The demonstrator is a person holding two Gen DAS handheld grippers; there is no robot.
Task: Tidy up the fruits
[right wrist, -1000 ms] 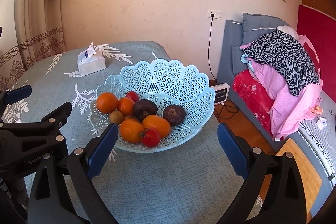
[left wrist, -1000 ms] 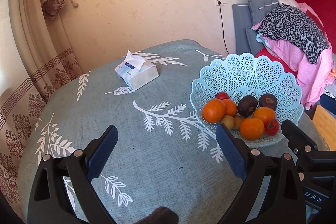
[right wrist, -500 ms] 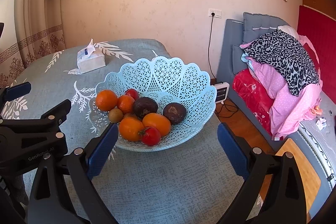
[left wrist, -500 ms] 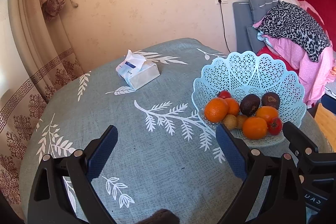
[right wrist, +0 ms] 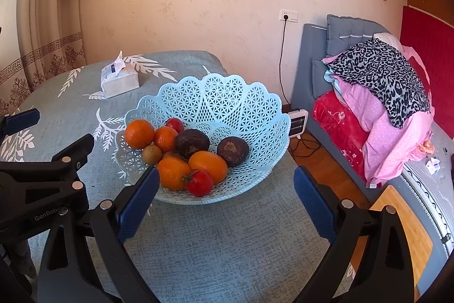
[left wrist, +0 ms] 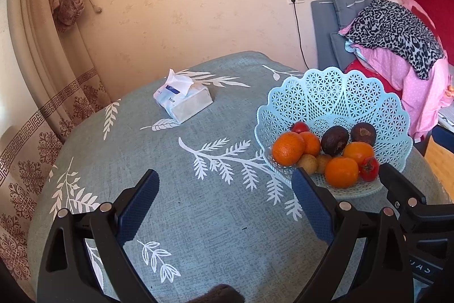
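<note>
Meanwhile we see both tools, left (left wrist: 225,208) and right (right wrist: 224,203), spread wide and empty, barely shifted over the last second, while every fruit (right wrist: 173,171) lies in the basket (right wrist: 227,93) on the bench (left wrist: 170,161), matching either tidied or awaiting sorting.

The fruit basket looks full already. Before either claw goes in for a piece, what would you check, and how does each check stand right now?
1. Right gripper open and holding nothing: ok.
2. Left gripper open and holding nothing: ok.
3. Basket sits flat and fully on the table: ok.
4. A fruit is free to take from the top: ok, the tomato lies nearest the right gripper, uncovered.
5. Taking it leaves the pile steady: cannot tell, it leans against two orange fruits.
6. A place to sort fruit into: cannot tell, only a tissue pack shows elsewhere on the table.
</note>
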